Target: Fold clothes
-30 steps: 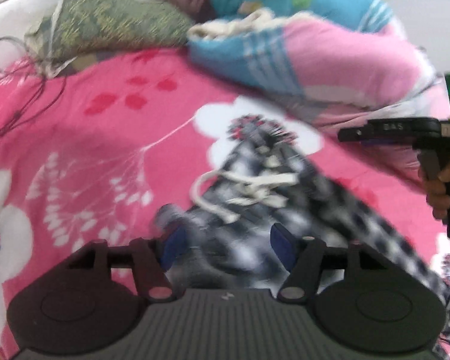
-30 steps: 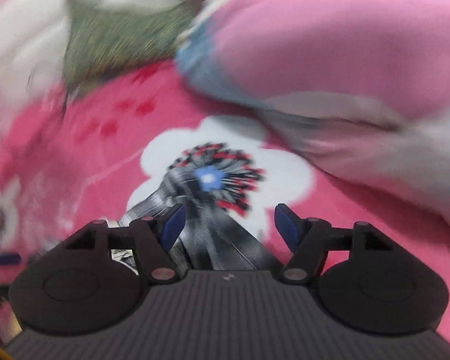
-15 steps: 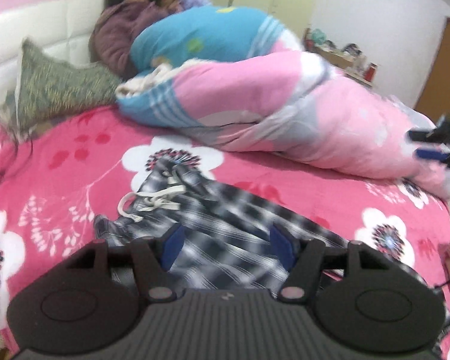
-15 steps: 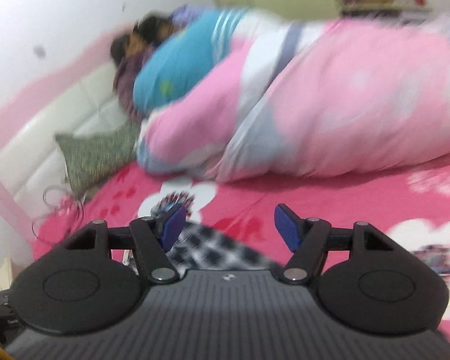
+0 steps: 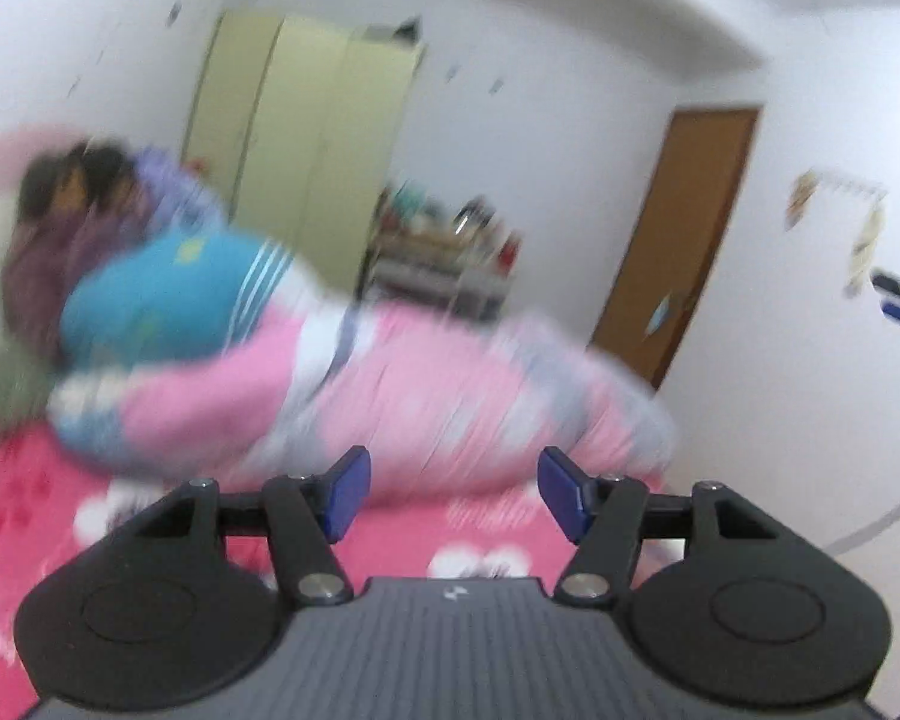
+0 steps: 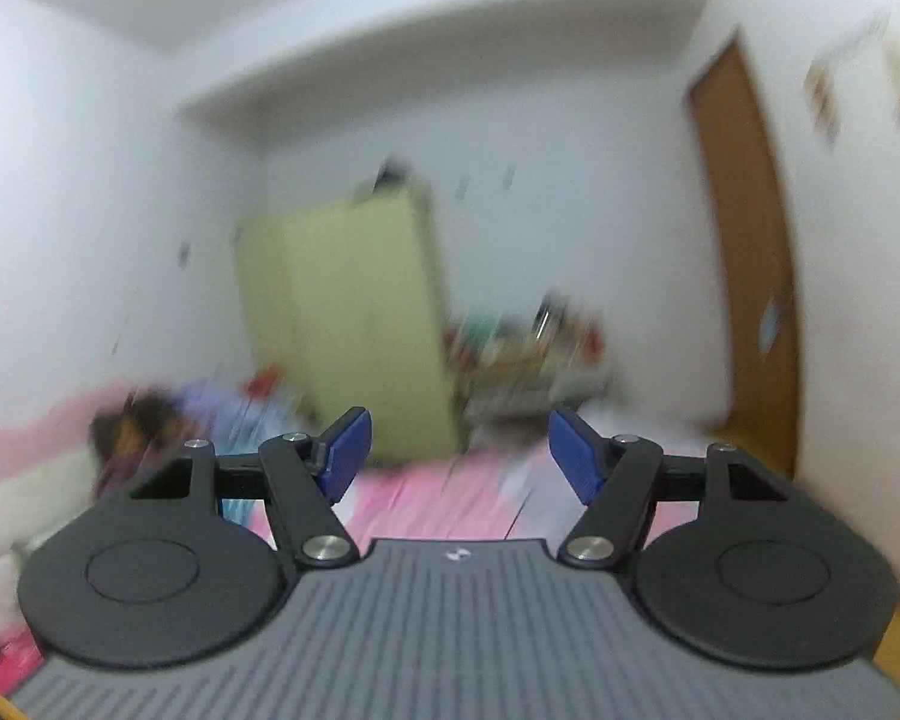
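above the bed both of our grippers point out into the room, and no garment shows in either view, so we cannot say where the clothes lie right now; we judge they sit below the frames, on the bed.

our left gripper (image 5: 453, 489) has its blue pads apart with nothing between them. our right gripper (image 6: 459, 450) is likewise spread and empty.

we expect the clothes to be light, soft and limp, sagging wherever they are not supported and sliding a little on the sheet. we would take hold at an edge or corner, such as a waistband or hem, one gripper at each end, so the fabric hangs flat rather than bunching.

our left view looks lower and shows the pink floral bedsheet (image 5: 42, 504), the rolled pink and blue quilt (image 5: 390, 396) lying across it, a dark blurred shape at the head of the bed, and a sliver of the other gripper at the right edge. our right view sits more level and shows mostly the white walls, the pale green wardrobe (image 6: 348, 324), a cluttered shelf (image 6: 528, 354) and the brown door (image 6: 750, 252), with only a strip of pink bedding. both frames are smeared.
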A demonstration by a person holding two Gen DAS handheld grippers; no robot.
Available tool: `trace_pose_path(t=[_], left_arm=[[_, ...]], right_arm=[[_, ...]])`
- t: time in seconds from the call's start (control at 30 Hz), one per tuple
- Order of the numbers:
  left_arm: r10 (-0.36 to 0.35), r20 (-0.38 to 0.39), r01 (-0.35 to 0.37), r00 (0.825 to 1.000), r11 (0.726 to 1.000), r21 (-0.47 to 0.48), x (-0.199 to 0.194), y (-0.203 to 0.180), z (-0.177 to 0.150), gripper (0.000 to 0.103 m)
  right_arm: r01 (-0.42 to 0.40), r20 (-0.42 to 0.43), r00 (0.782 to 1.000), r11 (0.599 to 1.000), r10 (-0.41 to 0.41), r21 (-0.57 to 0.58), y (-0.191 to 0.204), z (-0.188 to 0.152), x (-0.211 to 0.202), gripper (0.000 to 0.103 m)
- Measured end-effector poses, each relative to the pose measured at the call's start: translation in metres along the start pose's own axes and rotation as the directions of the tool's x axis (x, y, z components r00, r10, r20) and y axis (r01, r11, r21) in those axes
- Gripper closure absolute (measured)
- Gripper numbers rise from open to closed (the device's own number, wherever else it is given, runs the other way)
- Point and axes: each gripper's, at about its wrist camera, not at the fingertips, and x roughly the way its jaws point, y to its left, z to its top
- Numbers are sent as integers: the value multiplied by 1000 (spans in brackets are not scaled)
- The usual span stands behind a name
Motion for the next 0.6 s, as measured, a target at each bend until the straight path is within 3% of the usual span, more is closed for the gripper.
trace_pose_path(t=[0.1, 0.2, 0.4, 0.6], left_arm=[[-58, 89, 54, 994, 997, 49, -40, -15, 51, 40], [-100, 140, 87, 985, 992, 96, -75, -25, 95, 40], [-104, 221, 63, 970, 981, 183, -130, -30, 184, 41], [-49, 316, -21, 947, 977, 214, -177, -39, 270, 41]], right_arm=[[74, 154, 986, 997, -68, -32, -4, 53, -68, 38], [156, 293, 947, 986, -133, -57, -1, 95, -132, 38], [316, 472, 847, 945, -244, -80, 2, 167, -234, 37], [490, 614, 710, 868, -346, -77, 4, 229, -314, 37]])
